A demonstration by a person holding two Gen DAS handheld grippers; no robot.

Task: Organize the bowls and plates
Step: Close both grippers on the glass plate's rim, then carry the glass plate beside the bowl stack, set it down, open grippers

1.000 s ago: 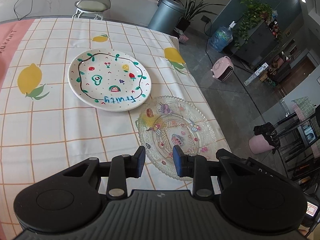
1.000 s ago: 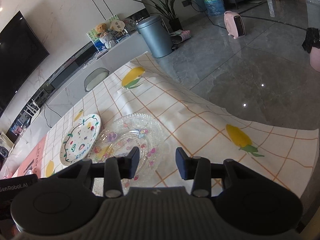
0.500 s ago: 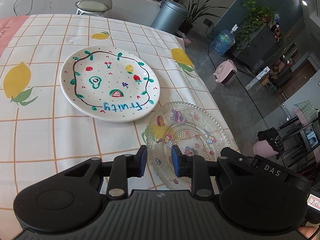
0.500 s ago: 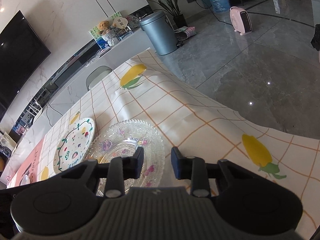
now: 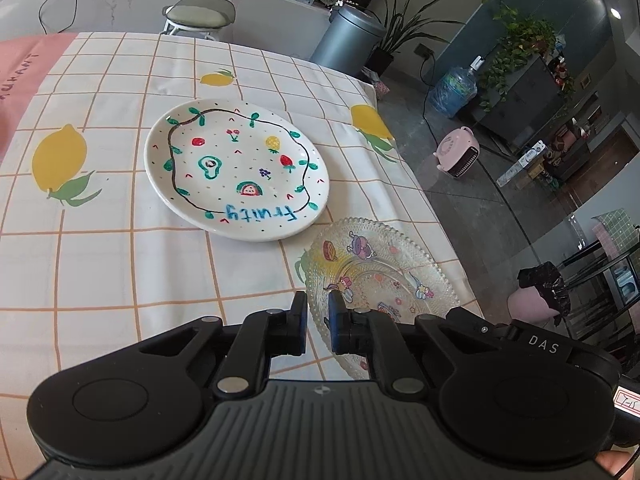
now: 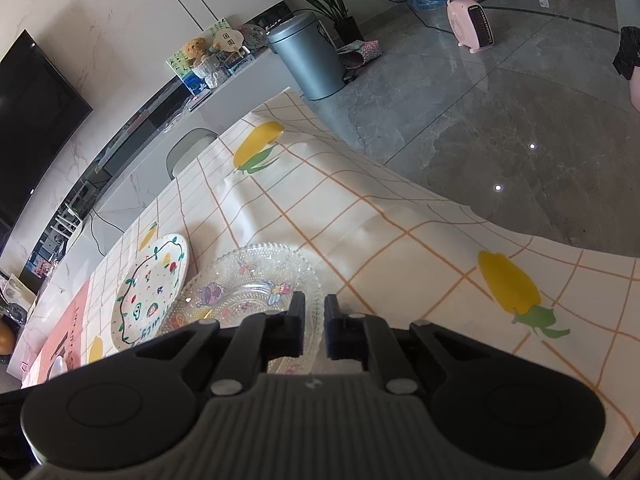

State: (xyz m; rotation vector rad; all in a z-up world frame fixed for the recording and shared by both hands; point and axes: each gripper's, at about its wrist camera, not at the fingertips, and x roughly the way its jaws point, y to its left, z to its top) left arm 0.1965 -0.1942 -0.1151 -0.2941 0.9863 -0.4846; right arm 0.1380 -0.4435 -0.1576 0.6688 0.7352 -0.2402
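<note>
Presently, left wrist view: left gripper (image 5: 318, 322) fingers narrowed around the near rim of glass plate (image 5: 384, 276), lower right of centre | white fruit plate (image 5: 236, 172) mid-frame on the checked worktop (image 5: 120, 264) | right wrist view: right gripper (image 6: 314, 326) fingers narrowed around glass plate (image 6: 256, 280) rim, lower centre | white fruit plate (image 6: 152, 292) lower left.

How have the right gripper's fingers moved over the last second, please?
Yes: the right gripper has narrowed its fingers to a slim gap and advanced over the glass plate's rim; that rim now shows between them.
</note>
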